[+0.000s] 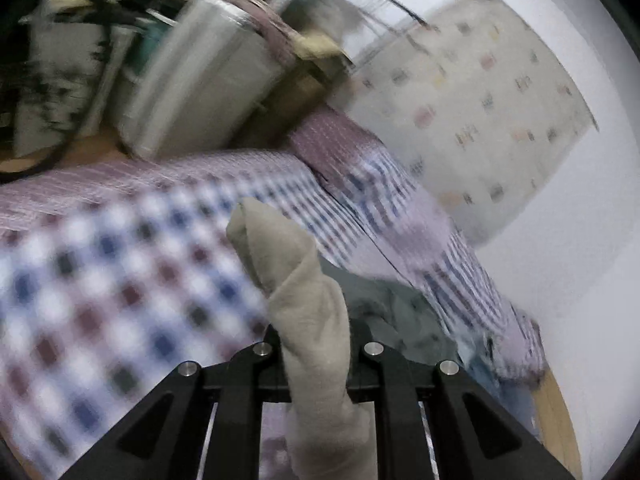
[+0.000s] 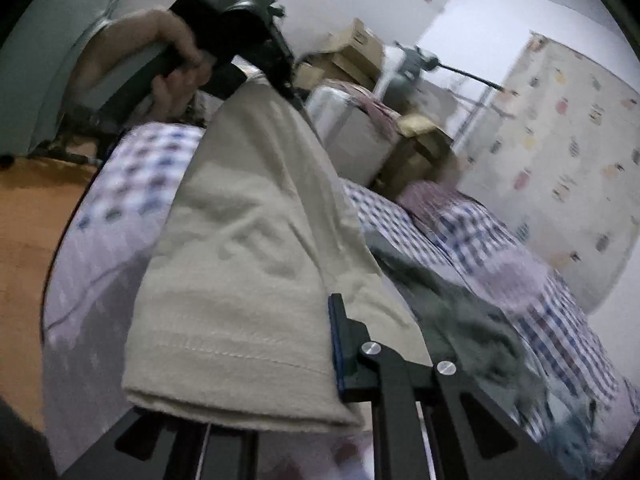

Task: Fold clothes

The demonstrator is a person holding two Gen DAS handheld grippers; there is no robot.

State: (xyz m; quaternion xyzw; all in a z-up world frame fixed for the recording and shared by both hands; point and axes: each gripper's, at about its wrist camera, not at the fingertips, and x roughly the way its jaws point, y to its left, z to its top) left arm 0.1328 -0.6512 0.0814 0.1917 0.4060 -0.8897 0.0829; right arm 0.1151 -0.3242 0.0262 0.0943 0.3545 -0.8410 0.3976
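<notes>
My left hand-held gripper (image 1: pixel 316 344) is closed tight on a bunched fold of the beige garment (image 1: pixel 296 280); the cloth pokes up between the fingers and rolls forward past them, and more of it hangs down under the jaws. Below it lies the checked bedspread (image 1: pixel 120 264), blurred, with a grey-green garment (image 1: pixel 400 312) crumpled just to the right on the bed.

From the right wrist view, the same beige garment (image 2: pixel 248 264) stretches from my left hand-held gripper (image 2: pixel 288 88) at the top, held in my left hand (image 2: pixel 180 68), down to my right hand-held gripper (image 2: pixel 320 360). Its hemmed edge drapes across that one's left side and hides the left finger; the right finger (image 2: pixel 344 344) presses against the cloth's edge, so the jaws look closed on the hem, though I cannot see the far finger. The cloth hangs taut above the bed, with the grey-green garment (image 2: pixel 460 312) on the spread to the right. Boxes (image 2: pixel 352 48) and a patterned curtain (image 2: pixel 560 152) stand behind
</notes>
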